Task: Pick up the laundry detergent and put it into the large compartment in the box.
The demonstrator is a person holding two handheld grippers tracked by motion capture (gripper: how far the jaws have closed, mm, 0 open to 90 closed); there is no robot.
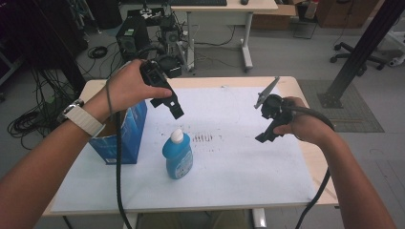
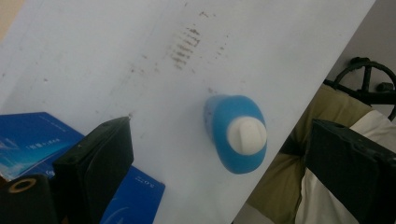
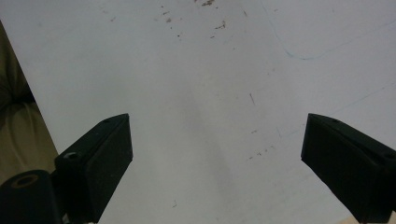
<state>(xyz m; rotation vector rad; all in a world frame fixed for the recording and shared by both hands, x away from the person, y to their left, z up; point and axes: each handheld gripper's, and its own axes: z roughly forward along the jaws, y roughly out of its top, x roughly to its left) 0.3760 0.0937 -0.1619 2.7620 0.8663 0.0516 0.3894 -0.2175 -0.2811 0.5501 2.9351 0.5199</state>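
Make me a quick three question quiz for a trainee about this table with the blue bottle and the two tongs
1. True or false: the blue bottle lies on its side on the white sheet.
2. Which tongs are nearer the bottle? A) left tongs B) right tongs C) both equally near
3. Fill in: the open blue ____ stands at the table's left edge, beside the bottle.

Key
1. False: it stands upright, white cap on top.
2. A: the left tongs hang above the bottle, jaws apart, holding nothing; the right tongs are over bare sheet, also open.
3. box
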